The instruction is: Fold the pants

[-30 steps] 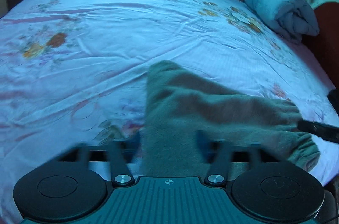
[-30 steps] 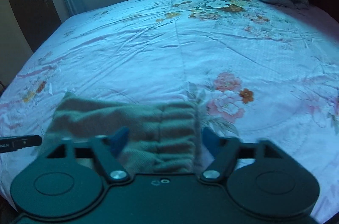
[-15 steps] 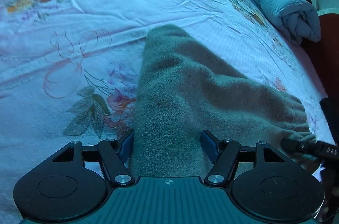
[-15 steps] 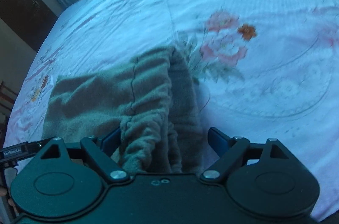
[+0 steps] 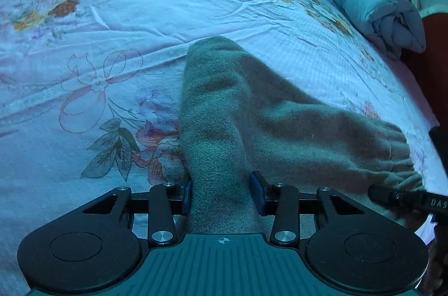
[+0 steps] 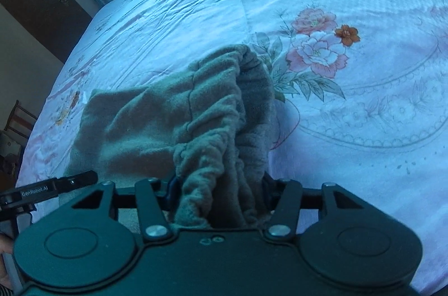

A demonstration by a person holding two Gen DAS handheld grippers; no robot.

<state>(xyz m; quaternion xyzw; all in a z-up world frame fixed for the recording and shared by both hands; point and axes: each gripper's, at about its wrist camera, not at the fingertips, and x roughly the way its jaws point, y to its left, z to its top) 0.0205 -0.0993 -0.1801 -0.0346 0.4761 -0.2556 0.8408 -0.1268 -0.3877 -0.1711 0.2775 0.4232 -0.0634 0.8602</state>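
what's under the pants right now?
The floral bedsheet lies under the grey-green pants, showing all around them. Both grippers, left and right, pinch near edges; anything beneath the fabric is covered.

Pants (image 5: 240,111): I see plain grey-green fleece, pinched in both my tongs.
Bedsheet (image 5: 117,24): pale pink-white; pink and orange flowers, green leaves, a pink bow outline left of my left tongs.
Rolled quilt (image 5: 375,13): plain light blue-grey, far ahead to the right.
Tongs: black; blue pads (image 5: 257,192).
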